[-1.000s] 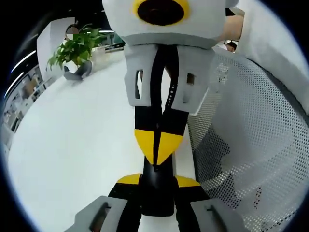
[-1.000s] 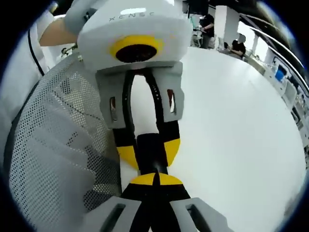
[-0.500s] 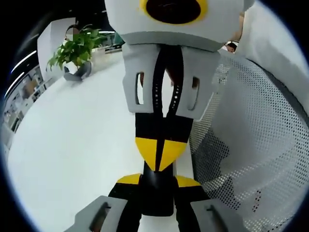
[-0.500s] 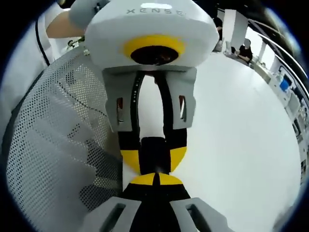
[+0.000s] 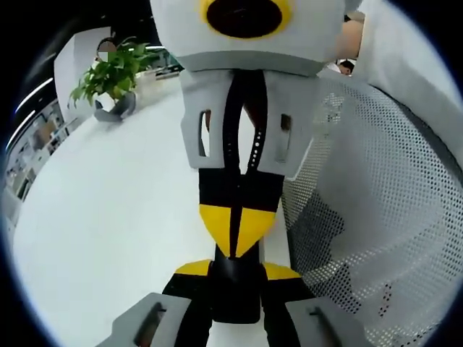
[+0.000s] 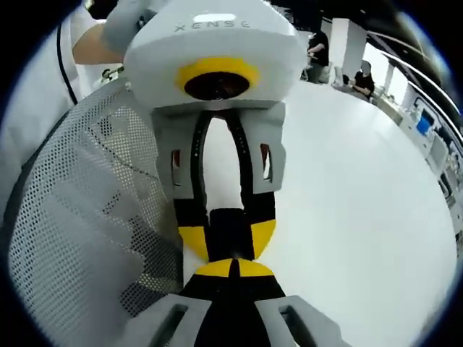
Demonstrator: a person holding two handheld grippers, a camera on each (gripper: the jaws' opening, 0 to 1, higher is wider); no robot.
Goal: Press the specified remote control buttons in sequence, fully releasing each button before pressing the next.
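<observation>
Here, a potted plant point(image 5: 116, 69) stands far left on the white desk point(image 5: 108, 217). At centre, the left gripper point(image 5: 235, 270) clamps a black remote control point(image 5: 235, 296). Facing it, the right gripper point(image 5: 233, 231), jaws pressed together, meets the remote's end. A mesh chair point(image 5: 376, 217) stands right. The right gripper has barely shifted since half a second ago.

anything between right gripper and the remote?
Nothing visible. In the left gripper view the right gripper, jaws shut, has its tip right at the end of the remote, which the left gripper clamps. The mesh chair sits off to the side.
</observation>
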